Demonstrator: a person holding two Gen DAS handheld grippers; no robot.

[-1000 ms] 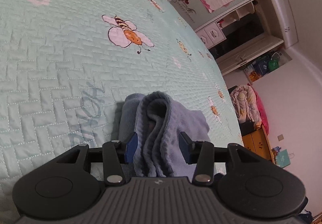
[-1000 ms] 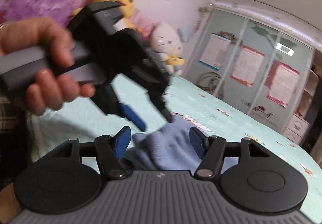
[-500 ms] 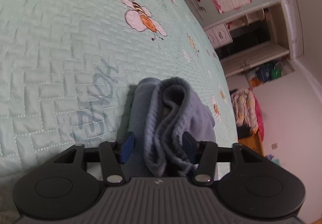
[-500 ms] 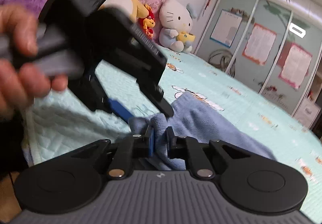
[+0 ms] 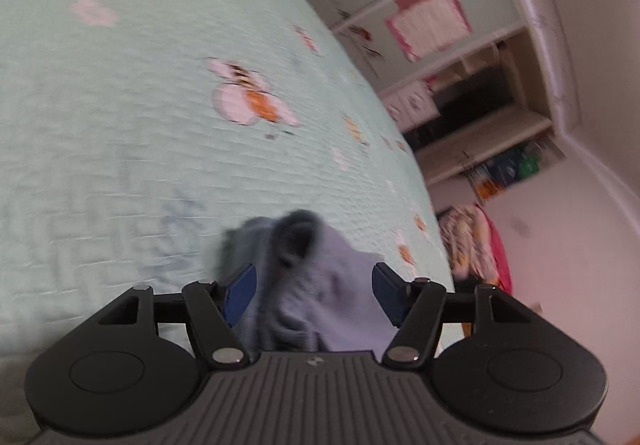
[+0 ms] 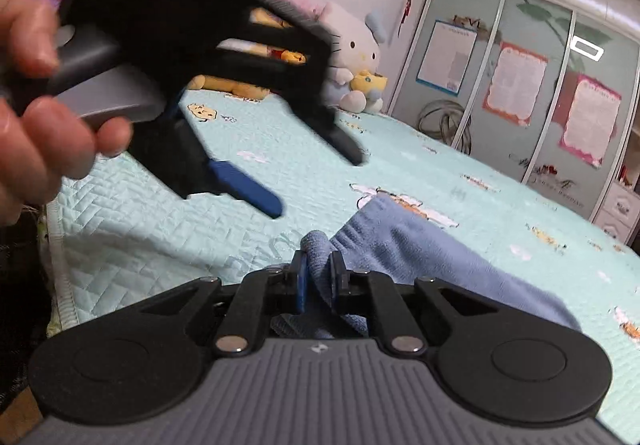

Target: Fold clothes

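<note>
A blue terry garment point(image 6: 432, 257) lies on the mint quilted bed point(image 6: 280, 149). My right gripper point(image 6: 318, 277) is shut on a bunched corner of this cloth, which trails off to the right. In the left wrist view the same blue garment point(image 5: 320, 285) is bunched between and below the blue pads, and my left gripper point(image 5: 314, 295) stands open, clear of the cloth. Seen from the right wrist, the left gripper point(image 6: 316, 181) hovers above the bed at upper left, held by a hand point(image 6: 36, 93), its fingers spread.
Plush toys point(image 6: 352, 57) sit at the head of the bed. A wardrobe with posters point(image 6: 516, 85) stands beyond the bed's far side. The bed edge point(image 5: 424, 189) drops to a floor with a clothes heap point(image 5: 476, 241) and shelves.
My left gripper has opened wider, let the blue garment go and lifted away from it. My right gripper closed on the bunched corner and keeps hold.
</note>
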